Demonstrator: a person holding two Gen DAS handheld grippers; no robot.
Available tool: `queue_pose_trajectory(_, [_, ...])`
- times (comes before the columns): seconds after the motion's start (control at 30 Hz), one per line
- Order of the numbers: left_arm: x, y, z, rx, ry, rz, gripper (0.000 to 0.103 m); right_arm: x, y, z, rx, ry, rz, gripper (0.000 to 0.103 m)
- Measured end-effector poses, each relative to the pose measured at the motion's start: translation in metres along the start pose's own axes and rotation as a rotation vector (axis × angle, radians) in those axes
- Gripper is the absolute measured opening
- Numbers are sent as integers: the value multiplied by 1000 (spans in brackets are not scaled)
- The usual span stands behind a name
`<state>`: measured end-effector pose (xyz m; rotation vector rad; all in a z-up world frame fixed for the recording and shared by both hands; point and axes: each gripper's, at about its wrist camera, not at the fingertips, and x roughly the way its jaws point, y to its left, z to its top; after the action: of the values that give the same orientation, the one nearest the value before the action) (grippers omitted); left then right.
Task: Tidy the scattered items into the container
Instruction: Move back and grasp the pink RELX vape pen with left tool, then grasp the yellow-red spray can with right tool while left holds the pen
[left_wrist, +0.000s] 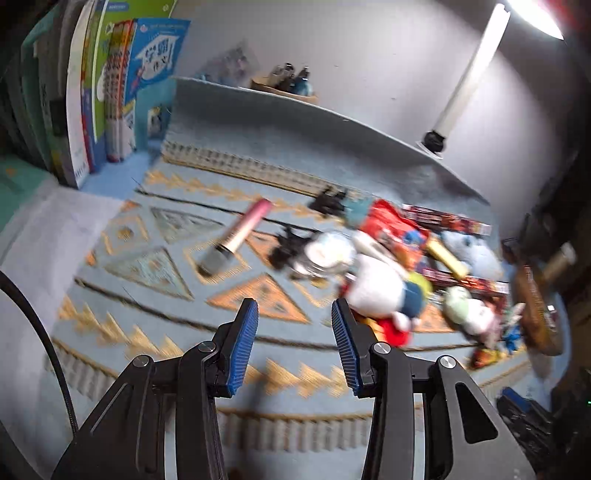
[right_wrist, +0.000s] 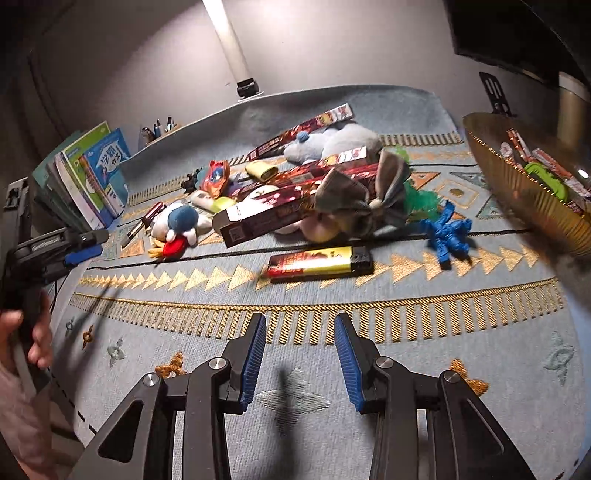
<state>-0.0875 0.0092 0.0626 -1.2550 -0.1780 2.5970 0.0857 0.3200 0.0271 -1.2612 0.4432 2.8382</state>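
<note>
Both grippers, left (left_wrist: 294, 314) and right (right_wrist: 300, 328), hover with jaws wide and empty over the cluttered table (right_wrist: 332, 332), ready for pickups; the amber bowl (right_wrist: 517, 192) waits alongside, part-filled.

Your 2 wrist cameras both look down low over the rug (right_wrist: 332, 291); both share the toy pile (left_wrist: 388, 266), your left from its left side.

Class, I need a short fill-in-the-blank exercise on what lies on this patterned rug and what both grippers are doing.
1. Both the left gripper and the right gripper are open and hold ____.
2. The spiky toy beside the amber bowl is ____ in colour.
3. The makeup brush has a ____ handle.

Missing words: nothing; blue; pink
</note>
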Motion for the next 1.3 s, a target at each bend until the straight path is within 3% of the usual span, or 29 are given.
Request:
queue_pose_trajectory(0.27, [95,16,56,191,146,81,39,2,-11,1,54,19,20,37])
queue_pose_trajectory(0.33, [102,16,61,231,109,104,39,0,-16,5,62,23,12,37])
queue_pose_trajectory(0.43, [105,18,62,225,91,72,35,-4,-21,16,88,26,51,37])
queue_pose_trajectory(0.47, [104,17,62,226,87,71,23,-3,-21,21,92,31,61,37])
queue_pose_trajectory(0.53, [102,18,61,204,90,33,16,2,-18,32,74,57,76,37])
queue_pose_trajectory(0.67, [88,25,49,125,91,-15,16,14,-11,54,13,70,39,37])
queue_pose_trajectory(0.8, [60,29,14,19,82,-67,16,24,-27,73,56,34,-76,37])
queue_pose_trajectory(0.83, [53,27,4,8,78,-74,16,31,-35,76,84,62,-75,37])
queue_pose_trajectory(0.93, [38,26,-15,-8,61,-100,16,51,-50,77,172,132,55,37])
queue_pose_trajectory(0.97, [35,29,-17,-14,51,-109,16,52,-48,75,171,142,45,37])
queue_pose_trajectory(1.17, [41,23,-21,-15,46,-149,16,42,6,48,-45,252,162,37])
queue_pose_trajectory(1.3, [42,17,-27,3,42,-148,16,40,26,48,-175,204,66,37])
